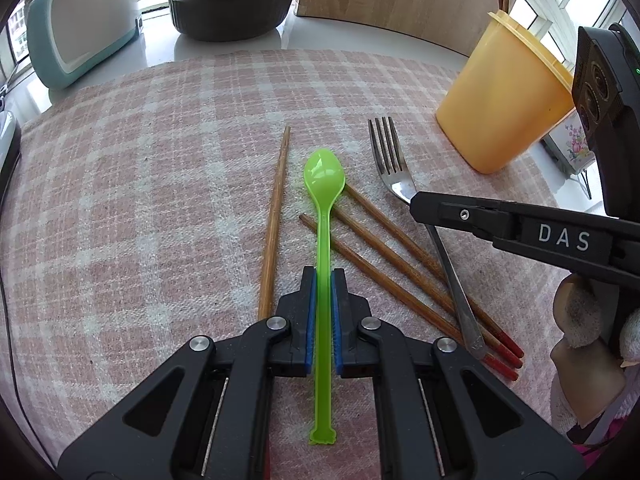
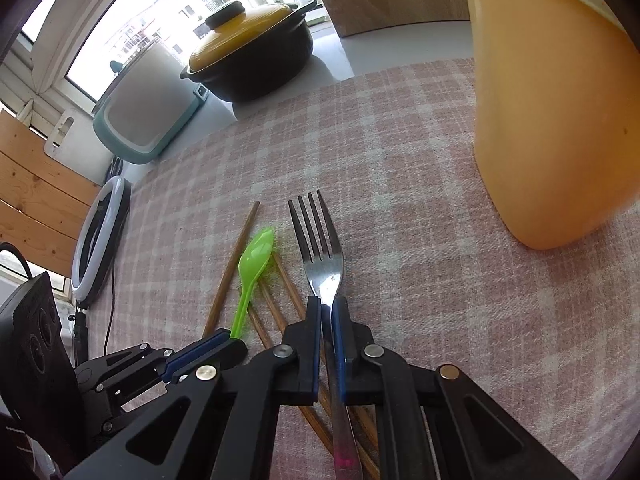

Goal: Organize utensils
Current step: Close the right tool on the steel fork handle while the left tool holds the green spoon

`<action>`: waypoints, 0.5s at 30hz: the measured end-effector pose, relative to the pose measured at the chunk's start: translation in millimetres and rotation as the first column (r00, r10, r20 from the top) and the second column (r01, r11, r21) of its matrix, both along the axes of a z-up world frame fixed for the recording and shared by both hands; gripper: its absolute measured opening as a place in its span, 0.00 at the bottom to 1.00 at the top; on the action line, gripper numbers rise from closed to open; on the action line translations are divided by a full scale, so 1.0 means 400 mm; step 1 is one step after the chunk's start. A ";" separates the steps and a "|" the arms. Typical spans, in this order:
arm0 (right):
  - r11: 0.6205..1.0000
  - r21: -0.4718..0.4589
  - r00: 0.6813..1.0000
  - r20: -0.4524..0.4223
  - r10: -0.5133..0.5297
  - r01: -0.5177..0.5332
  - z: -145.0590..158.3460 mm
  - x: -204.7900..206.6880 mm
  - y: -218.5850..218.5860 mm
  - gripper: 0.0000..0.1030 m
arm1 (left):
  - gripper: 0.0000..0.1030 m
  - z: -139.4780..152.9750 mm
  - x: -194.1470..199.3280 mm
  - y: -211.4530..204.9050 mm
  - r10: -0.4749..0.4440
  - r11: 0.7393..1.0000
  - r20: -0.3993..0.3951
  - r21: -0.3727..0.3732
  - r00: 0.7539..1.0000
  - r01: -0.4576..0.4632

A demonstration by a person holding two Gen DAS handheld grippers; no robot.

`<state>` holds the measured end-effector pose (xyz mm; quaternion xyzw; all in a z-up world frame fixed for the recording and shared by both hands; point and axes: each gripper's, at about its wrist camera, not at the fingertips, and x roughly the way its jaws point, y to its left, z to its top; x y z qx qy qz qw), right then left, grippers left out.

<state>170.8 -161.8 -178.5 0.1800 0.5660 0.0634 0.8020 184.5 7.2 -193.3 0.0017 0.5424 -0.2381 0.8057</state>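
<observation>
My left tool [image 1: 324,276] pinched the spoon [image 1: 323,216] mid-handle for balance. My right tool [image 2: 327,304] clamped the fork [image 2: 322,256] at its neck, both probably bound for the cup [image 1: 504,104].

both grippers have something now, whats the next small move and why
Probably lift both straight up. The left gripper is shut on the green spoon and the right gripper on the fork, both low over loose chopsticks; the yellow cup stands nearby.
</observation>
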 end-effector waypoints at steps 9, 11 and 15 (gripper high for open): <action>0.999 -0.027 0.999 0.029 0.039 -0.038 0.005 -0.012 0.004 0.03 | 0.05 0.006 0.001 0.013 0.031 0.999 -0.004 -0.021 1.000 -0.031; 0.997 -0.047 0.998 0.033 0.054 -0.053 0.004 -0.013 0.010 0.03 | 0.05 0.008 0.001 0.012 0.036 0.999 -0.004 -0.022 0.999 -0.036; 0.996 -0.046 0.996 0.051 0.076 -0.074 0.013 -0.021 0.013 0.03 | 0.04 0.020 -0.006 0.014 0.045 0.998 0.003 -0.034 0.999 -0.045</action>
